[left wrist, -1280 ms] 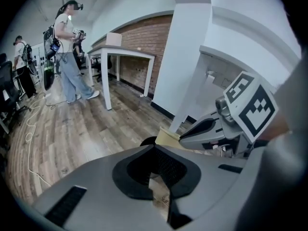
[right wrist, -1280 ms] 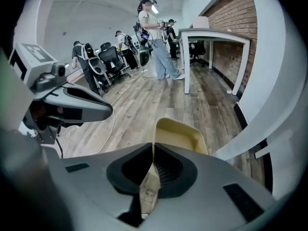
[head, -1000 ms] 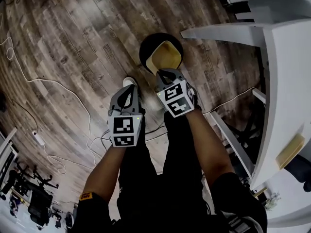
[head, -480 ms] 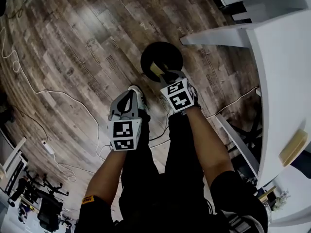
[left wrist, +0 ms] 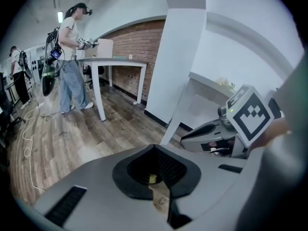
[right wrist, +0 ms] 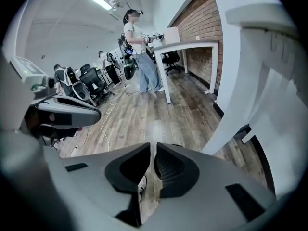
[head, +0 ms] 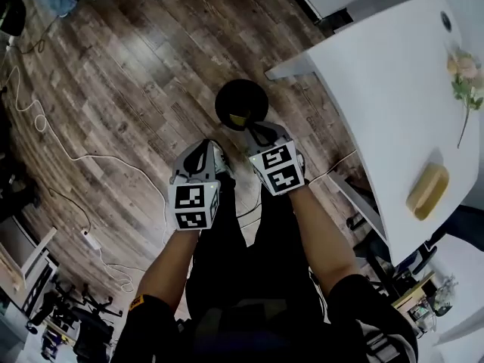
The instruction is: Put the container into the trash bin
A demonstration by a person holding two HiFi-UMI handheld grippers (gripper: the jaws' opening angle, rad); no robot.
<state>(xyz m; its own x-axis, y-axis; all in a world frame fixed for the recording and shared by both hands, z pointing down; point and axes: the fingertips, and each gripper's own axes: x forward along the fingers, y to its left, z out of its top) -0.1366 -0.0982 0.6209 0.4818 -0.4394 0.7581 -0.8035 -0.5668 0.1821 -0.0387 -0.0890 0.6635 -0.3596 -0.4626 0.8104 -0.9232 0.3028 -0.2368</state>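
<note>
The yellow container [head: 239, 118] lies inside the round black trash bin [head: 227, 97] on the wood floor [head: 113, 89], with only part of it showing. The right gripper [head: 257, 132] hangs at the bin's near rim, jaws drawn together, holding nothing. The left gripper [head: 201, 151] is beside it, clear of the bin, jaws likewise together and empty.
</note>
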